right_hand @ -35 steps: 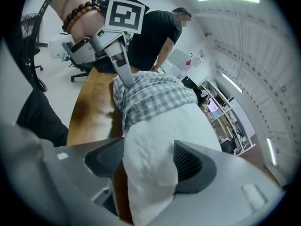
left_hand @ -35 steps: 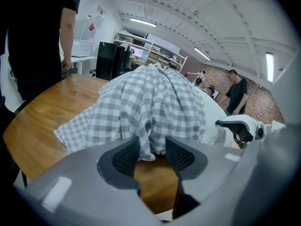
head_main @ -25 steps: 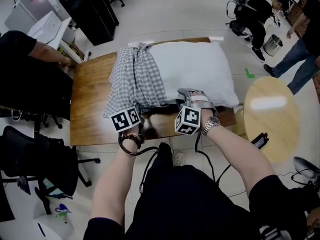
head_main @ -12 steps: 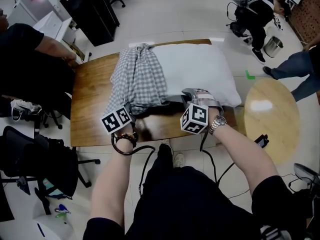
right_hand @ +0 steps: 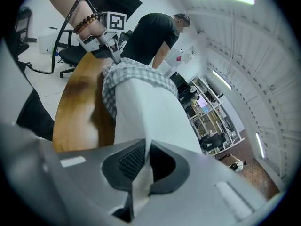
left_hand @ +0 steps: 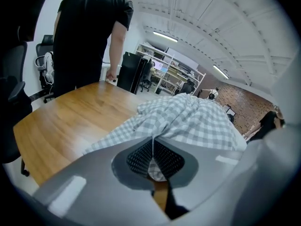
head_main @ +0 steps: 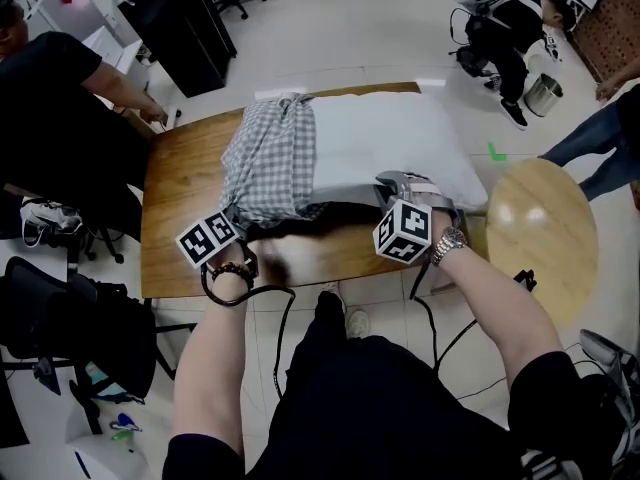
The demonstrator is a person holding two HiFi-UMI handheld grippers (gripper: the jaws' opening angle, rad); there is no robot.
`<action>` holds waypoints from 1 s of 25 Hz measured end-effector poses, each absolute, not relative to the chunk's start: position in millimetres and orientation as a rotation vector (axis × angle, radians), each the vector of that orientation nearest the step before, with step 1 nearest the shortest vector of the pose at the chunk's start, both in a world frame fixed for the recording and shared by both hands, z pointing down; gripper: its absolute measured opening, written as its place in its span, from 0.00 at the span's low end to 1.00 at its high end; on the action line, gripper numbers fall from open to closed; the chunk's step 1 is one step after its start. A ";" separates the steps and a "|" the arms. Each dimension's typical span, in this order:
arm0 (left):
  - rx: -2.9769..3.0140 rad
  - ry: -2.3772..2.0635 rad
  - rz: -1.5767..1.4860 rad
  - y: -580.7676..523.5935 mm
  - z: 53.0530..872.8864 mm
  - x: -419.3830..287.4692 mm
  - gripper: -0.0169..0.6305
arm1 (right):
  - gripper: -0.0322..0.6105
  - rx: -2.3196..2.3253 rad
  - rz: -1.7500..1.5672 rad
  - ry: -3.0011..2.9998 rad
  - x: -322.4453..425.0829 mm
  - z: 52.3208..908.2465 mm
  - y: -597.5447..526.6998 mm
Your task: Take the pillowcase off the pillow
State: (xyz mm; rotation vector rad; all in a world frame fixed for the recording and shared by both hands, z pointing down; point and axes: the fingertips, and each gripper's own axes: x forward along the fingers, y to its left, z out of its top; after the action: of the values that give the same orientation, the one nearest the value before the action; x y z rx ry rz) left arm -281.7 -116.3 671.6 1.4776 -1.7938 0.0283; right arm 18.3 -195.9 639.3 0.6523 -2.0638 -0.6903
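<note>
At table [head_main: 170,198] edge: left hand-held gripper [left_hand: 153,145] on pillowcase [head_main: 270,163], right [right_hand: 143,159] on pillow [head_main: 390,138]

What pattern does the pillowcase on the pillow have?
The pillowcase is a grey-and-white check, clearest in the head view, beside the plain white pillow.

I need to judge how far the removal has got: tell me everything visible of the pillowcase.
The pillowcase is thin grey-and-white checked cloth, bunched and wrinkled over the left end, in the head view, of the white pillow, whose right part lies bare. It spans the wooden table from far edge to near. The left gripper is shut on its near corner; the right gripper pinches white pillow fabric, not the case.
</note>
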 end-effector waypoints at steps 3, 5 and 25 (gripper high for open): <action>1.442 -1.824 0.020 -111.0 669.5 -298.9 0.04 | 0.07 0.670 -0.673 -2.056 29.3 635.9 -200.8; 1.405 -1.849 0.023 -103.9 670.9 -315.2 0.04 | 0.07 0.683 -0.639 -2.052 40.0 637.5 -204.1; 1.562 -2.022 0.260 -100.9 624.7 -308.0 0.08 | 0.32 0.393 -0.498 -2.180 42.6 623.2 -138.2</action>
State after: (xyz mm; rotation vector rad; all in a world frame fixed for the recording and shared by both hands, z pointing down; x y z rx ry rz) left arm -308.0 -100.9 624.7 1.5624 -2.0222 0.2596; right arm 42.6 -138.2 623.2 0.3931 -2.1796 -0.4982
